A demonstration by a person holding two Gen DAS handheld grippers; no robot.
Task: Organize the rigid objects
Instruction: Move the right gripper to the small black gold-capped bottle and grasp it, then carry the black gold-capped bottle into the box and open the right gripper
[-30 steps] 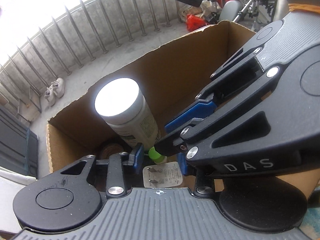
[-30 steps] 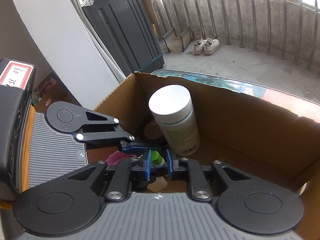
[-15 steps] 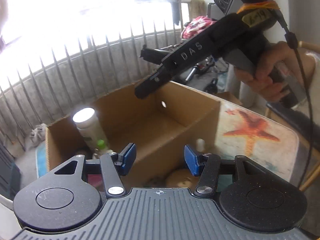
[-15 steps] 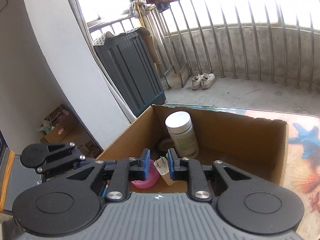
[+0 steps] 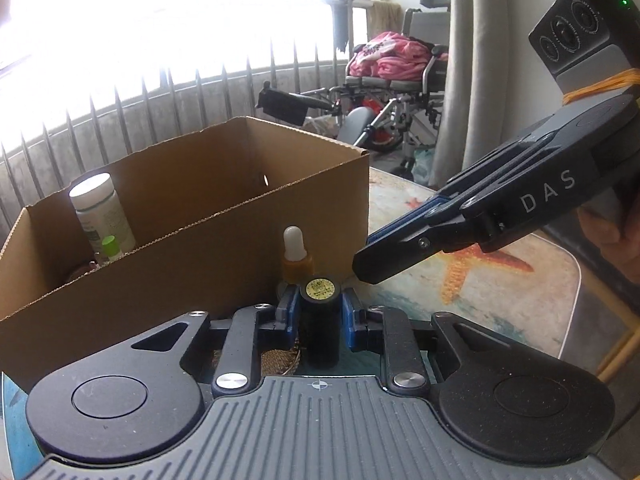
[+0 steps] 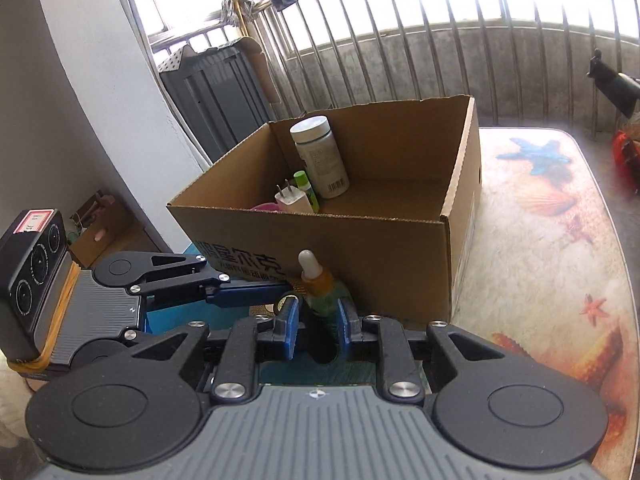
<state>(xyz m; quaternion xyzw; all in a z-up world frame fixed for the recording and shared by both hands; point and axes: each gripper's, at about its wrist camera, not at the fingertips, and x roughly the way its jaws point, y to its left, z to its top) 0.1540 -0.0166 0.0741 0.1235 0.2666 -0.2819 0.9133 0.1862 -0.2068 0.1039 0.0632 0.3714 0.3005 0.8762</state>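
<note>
A small black cylinder [image 5: 320, 322] with a round yellow sticker on its top stands upright on the table just in front of the cardboard box [image 5: 224, 248], between the blue pads of the left gripper [image 5: 320, 314]. Those jaws are closing around it; the pads sit right at its sides, though it is hard to tell whether they press it yet. Just behind the cylinder, next to the near wall of the box, stands a dropper bottle [image 6: 318, 280] with a white rubber bulb, an amber neck and a greenish body. In the right wrist view the right gripper [image 6: 318, 322] has its 2 blue pads on either side of that bottle's lower body, the jaws narrow and apparently clamped on it. Seen from the left wrist camera, the right gripper reaches in from the right, its tip low and near the box corner, with part of a hand [image 5: 612, 236] behind its handle. Inside the box, in the far left corner, stand a white pill bottle [image 6: 320, 158] with a white cap, a slim green-capped tube [image 6: 306, 186] leaning beside it, a white plug adapter [image 6: 292, 200] with 2 prongs up, and a pink item at the near wall. The box rests on a table [image 6: 552, 216] printed with starfish and shells.
</note>
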